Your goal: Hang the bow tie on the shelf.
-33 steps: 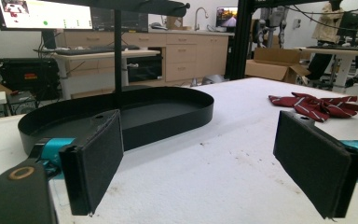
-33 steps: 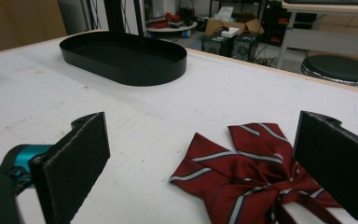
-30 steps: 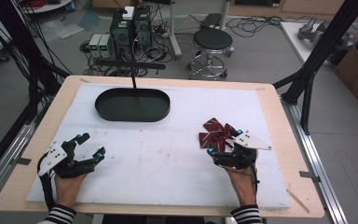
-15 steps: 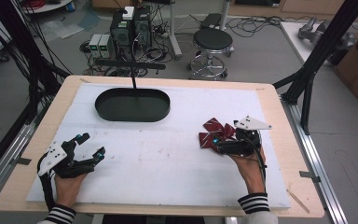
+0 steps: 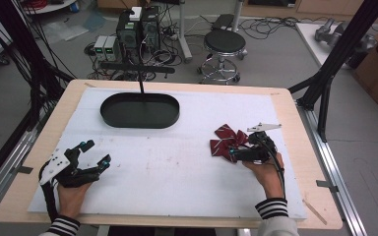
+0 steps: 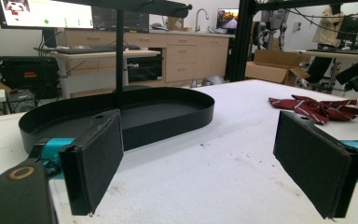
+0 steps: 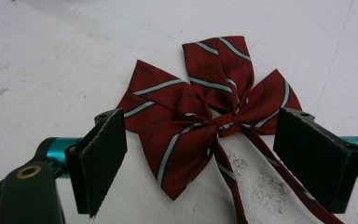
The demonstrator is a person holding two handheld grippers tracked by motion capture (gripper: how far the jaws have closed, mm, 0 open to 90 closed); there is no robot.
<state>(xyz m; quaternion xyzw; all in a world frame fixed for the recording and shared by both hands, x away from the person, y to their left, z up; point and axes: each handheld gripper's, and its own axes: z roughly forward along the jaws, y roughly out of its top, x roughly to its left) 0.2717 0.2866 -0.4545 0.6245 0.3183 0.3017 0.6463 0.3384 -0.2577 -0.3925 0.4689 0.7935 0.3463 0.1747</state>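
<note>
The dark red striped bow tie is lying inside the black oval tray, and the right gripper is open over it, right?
Not quite. The dark red striped bow tie lies on the white table cover, well apart from the black oval tray, as the high view shows. The rest holds: the right gripper is open over it; its jaws, just closing a little, stand on either side of it without pressing.

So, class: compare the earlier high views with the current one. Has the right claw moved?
Yes. The right claw has swung from the near side of the dark red striped fabric bow toward its right side, nearer the table's right wooden edge; its jaws have just been closing around the bow.
</note>
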